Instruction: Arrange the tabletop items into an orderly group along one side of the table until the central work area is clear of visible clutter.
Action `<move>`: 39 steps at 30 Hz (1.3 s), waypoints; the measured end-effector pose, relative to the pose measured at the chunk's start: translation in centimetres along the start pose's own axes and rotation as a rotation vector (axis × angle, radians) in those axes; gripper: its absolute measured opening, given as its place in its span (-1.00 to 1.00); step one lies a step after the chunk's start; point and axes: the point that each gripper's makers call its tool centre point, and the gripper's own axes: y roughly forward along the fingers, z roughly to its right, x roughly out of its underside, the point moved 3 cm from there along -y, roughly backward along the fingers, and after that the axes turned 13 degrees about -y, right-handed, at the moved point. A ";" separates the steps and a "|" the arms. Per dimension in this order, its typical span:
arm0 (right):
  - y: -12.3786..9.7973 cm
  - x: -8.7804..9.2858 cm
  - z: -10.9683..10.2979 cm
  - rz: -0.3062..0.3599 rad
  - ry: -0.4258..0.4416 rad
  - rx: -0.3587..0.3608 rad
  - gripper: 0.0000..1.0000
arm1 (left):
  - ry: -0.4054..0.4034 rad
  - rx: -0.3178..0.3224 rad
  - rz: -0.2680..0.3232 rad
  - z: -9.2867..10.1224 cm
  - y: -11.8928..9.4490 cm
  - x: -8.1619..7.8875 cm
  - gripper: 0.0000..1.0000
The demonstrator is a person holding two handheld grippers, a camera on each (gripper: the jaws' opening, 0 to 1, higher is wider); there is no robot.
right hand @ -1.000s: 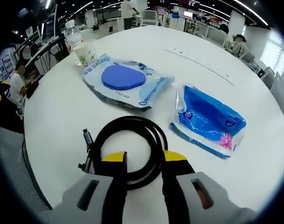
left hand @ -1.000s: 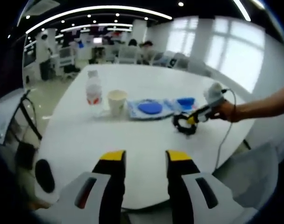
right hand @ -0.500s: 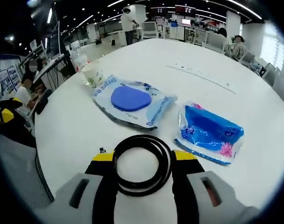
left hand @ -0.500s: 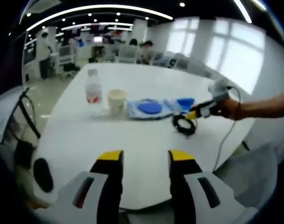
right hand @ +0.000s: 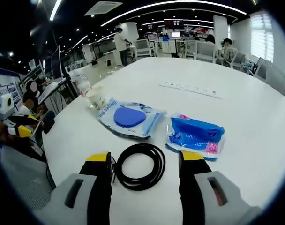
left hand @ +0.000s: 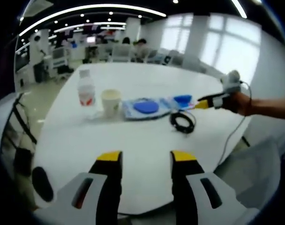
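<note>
A black cable coil [right hand: 138, 166] lay flat on the white bench [right hand: 255, 126], near the edge closest to the right tongs [right hand: 145, 164]. Those tongs hung just above it with jaws wide apart, one on each side of the coil, gripping nothing. In the left gripper view the coil [left hand: 182, 122] sat near the bench's right edge, and the right tongs [left hand: 202, 104], held in a hand [left hand: 238, 99], hung just beyond it with a cord trailing down over the edge.

Just past the coil lay two packets, apart from it: a pale one with a blue oval [right hand: 129, 117] and, beside it, a bright blue one [right hand: 195, 136]. Further along the same line, towards the bench's far left edge in the right gripper view, stood a paper cup [right hand: 96, 96] and a water bottle [right hand: 82, 84], close together. From the left gripper view the row ran bottle [left hand: 86, 89], cup [left hand: 111, 102], pale packet [left hand: 145, 107], blue packet [left hand: 182, 99].

A white strip [right hand: 191, 89] lay alone towards the middle of the bench.

The left tongs [left hand: 146, 165] hovered over the bench's near edge [left hand: 133, 159], jaws apart and empty.
</note>
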 end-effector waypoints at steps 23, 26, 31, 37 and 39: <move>-7.4 1.3 1.2 0.095 0.099 0.095 0.20 | -0.019 0.007 -0.007 -0.3 1.0 -0.3 -0.21; -7.9 1.3 0.7 0.108 0.106 0.100 0.20 | -0.027 0.004 -0.002 -0.3 1.0 -0.4 -0.20; -8.6 2.0 -0.5 0.109 0.102 0.098 0.20 | -0.056 0.019 0.015 -0.1 1.1 -0.6 -0.12; -9.1 3.5 -1.2 0.111 0.138 0.105 0.19 | -0.053 0.019 0.019 -0.2 1.2 -0.6 -0.06; -9.1 4.1 -1.3 0.105 0.142 0.104 0.19 | -0.050 0.011 0.018 -0.4 1.2 -0.6 -0.05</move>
